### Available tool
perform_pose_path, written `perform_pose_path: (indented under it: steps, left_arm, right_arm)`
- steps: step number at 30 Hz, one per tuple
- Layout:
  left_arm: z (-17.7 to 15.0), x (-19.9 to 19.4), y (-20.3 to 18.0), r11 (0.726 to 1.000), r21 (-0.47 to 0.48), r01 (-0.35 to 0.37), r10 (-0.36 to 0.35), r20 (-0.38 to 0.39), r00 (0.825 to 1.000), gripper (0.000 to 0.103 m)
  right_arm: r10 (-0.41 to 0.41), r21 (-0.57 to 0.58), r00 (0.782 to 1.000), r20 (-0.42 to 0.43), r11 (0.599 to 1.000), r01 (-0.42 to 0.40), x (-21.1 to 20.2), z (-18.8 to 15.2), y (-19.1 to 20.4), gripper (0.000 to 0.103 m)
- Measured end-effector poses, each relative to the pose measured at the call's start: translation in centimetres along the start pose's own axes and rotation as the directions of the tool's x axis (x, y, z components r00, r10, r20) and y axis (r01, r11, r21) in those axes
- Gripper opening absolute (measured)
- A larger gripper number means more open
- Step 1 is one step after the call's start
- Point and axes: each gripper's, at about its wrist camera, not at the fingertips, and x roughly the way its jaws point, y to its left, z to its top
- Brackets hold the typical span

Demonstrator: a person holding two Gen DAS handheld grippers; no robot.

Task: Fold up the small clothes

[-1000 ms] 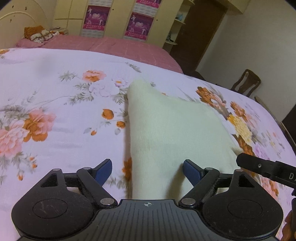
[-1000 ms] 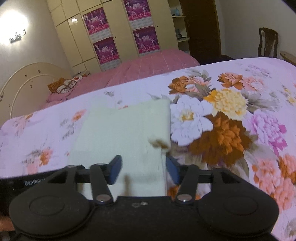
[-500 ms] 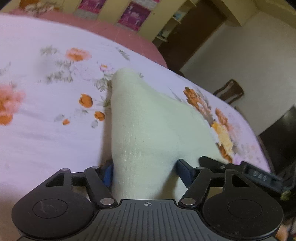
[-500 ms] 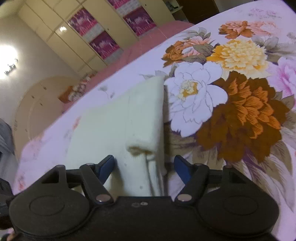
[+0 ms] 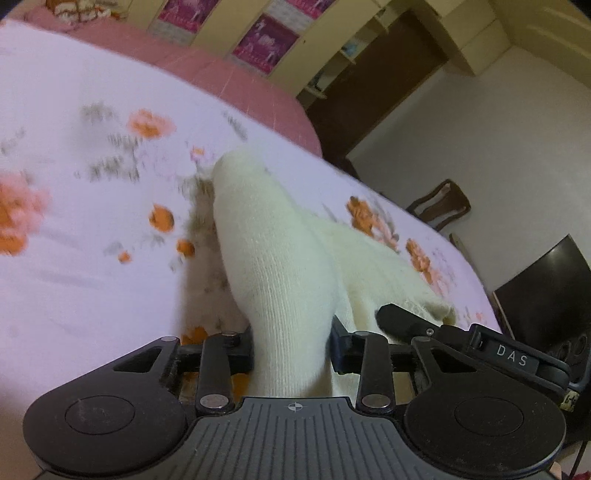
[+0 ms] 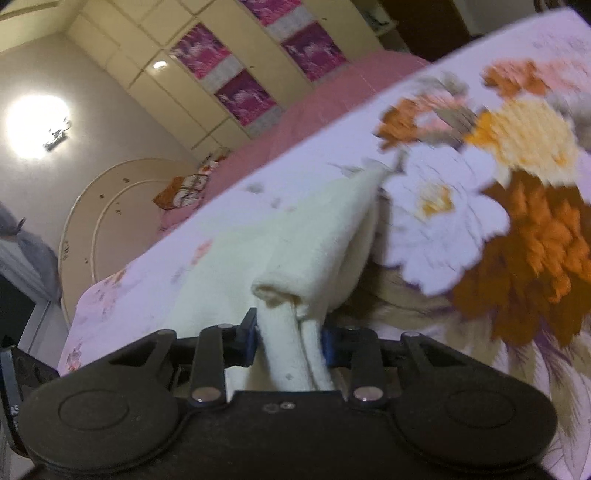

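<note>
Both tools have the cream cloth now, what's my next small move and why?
Probably carry both corners forward together and lay them over the far edge. The left tool and right tool each pinch a near corner of the cloth, which is raised off the floral bedsheet with its far edge apparently down.

Left wrist view: low over bed (image 5: 74,288), tilted, facing far wardrobe (image 5: 236,33) and dark doorway (image 5: 373,96); chair (image 5: 439,203) at right. Cream garment (image 5: 280,280) very near lens.

Right wrist view: equally low and close, tilted opposite way, facing wardrobe (image 6: 229,74) and headboard (image 6: 107,206).

Shared: garment (image 6: 295,240), bed (image 6: 461,229), wardrobe.
</note>
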Motion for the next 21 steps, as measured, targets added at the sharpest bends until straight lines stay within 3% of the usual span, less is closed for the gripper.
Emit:
perform_pose_path:
  steps: [9, 21]
  left_arm:
    - [2.6, -8.8, 3.4, 0.999, 0.034, -0.038, 0.034, 0.119, 0.992, 0.035]
    - [6.7, -20.8, 17.0, 0.990, 0.001, -0.142, 0.138, 0.220, 0.966, 0.035]
  right_arm:
    - [0.098, -0.056, 0.995, 0.012, 0.994, -0.097, 1.1, -0.1, 7.3, 0.031]
    - [0.212, -0.116, 0.976, -0.040, 0.970, -0.215, 9.7, -4.6, 21.6, 0.031]
